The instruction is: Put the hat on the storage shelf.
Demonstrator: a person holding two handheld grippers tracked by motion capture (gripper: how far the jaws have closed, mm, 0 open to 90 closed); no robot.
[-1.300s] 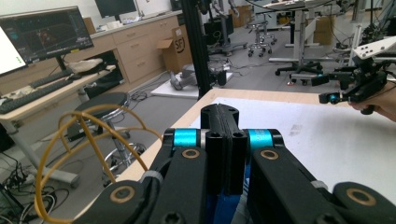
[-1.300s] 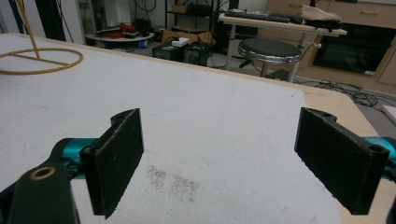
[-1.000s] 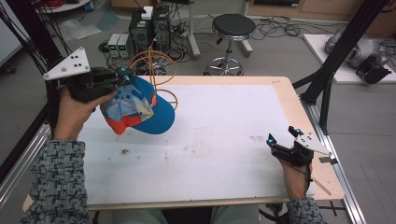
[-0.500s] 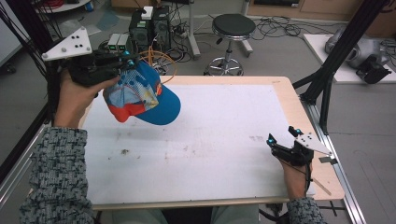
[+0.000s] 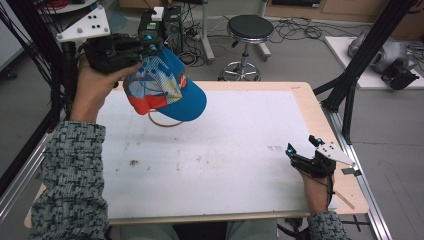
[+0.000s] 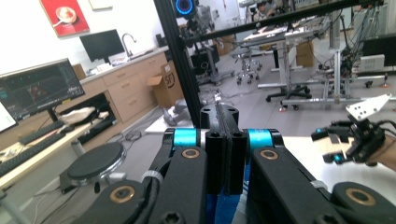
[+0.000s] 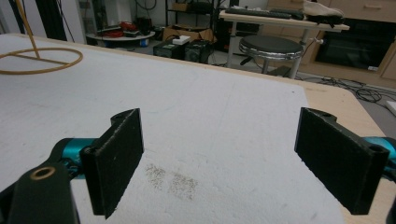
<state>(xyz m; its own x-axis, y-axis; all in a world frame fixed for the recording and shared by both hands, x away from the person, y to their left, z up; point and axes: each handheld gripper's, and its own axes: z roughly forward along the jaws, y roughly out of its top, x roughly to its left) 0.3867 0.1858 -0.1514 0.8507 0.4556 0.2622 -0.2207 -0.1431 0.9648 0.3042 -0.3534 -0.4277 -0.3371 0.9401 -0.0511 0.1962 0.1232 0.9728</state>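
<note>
Left hand-held gripper [image 5: 150,42] raised above the far-left corner of the counter [image 5: 225,150], jaws pressed together on the blue cap [image 5: 167,87]; in the left gripper view blue fabric shows just under the pinched jaws. Cap hangs below and to the right of that gripper, clear of the counter, orange-red brim edge and patterned panel facing the camera. Under the cap, a thin wire stand [image 5: 162,121] with a ring base sits on the counter; the right gripper view shows it [image 7: 39,58] well beyond its jaws, toward the far left. Right hand-held gripper [image 5: 300,159] low at the near-right edge of the counter, jaws spread wide, nothing between them, well apart from the cap. Counter top is a white foam-like sheet with a few brownish specks and smudges, on a wooden board. Beyond the left gripper: a round black stool [image 5: 250,27], computer boxes and cables on a grey floor, black frame posts on both sides. Left gripper view also shows monitors, wooden cabinets, other workbenches.
</note>
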